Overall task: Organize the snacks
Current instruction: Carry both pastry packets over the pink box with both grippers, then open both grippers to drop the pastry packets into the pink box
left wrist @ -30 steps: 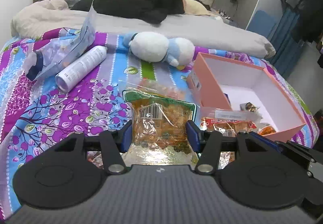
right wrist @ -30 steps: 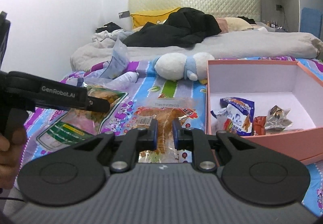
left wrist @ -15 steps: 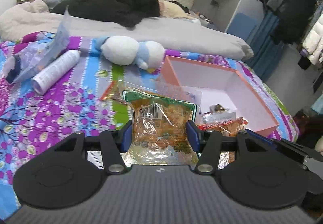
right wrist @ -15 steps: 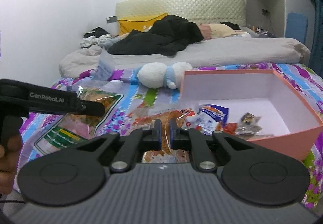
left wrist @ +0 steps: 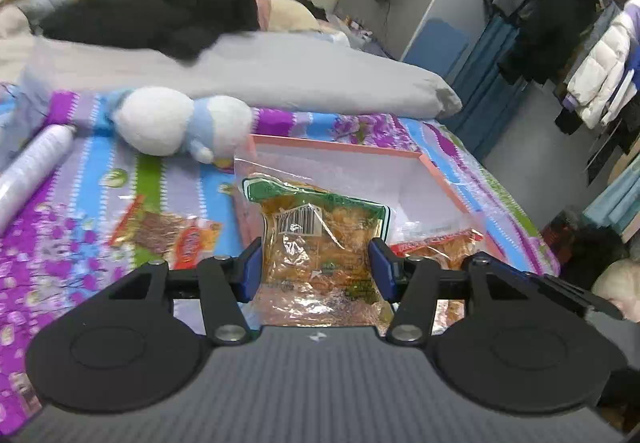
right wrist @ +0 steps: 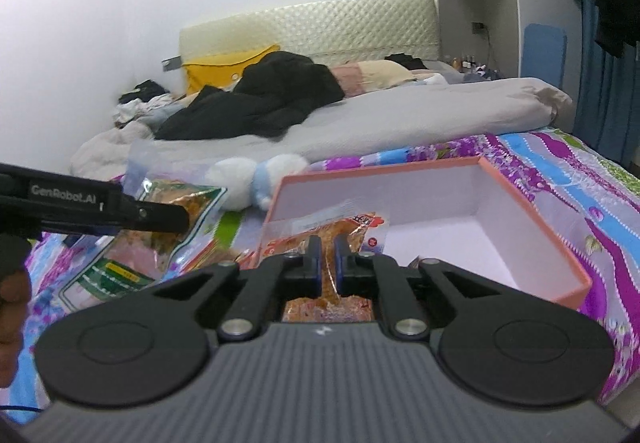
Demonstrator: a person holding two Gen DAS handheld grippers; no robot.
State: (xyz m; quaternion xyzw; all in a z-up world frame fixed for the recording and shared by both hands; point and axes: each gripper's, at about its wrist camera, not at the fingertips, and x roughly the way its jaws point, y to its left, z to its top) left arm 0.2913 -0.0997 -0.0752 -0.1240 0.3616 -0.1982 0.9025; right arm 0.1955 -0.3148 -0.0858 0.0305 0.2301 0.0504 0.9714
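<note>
At the far left of the left wrist view a white cylinder bottle (left wrist: 30,173) lies on the bed's purple and blue floral sheet (left wrist: 52,255), and just past it a white and pale blue plush toy (left wrist: 180,121) rests against the grey duvet (left wrist: 256,77). Nearer, a flat red snack packet (left wrist: 168,237) lies on the sheet beside the left wall of the pink box (left wrist: 434,173). The left gripper (left wrist: 316,269) has its jaws about half open and pressed on both sides of a green-edged snack bag (left wrist: 320,239) with orange contents and a barcode label; the bag is held up off the sheet in front of the box's near left corner. To its right, the right gripper (right wrist: 325,263) has its jaws nearly closed, pinching an orange and red snack packet (right wrist: 332,235) by a thin fold, lifted over the box's near left edge. The box sits open on the bed, white inside; the part of its floor in view is bare. In the right wrist view a hand (right wrist: 12,307) shows at the left edge. Coats (left wrist: 592,59) hang at the far right.
</note>
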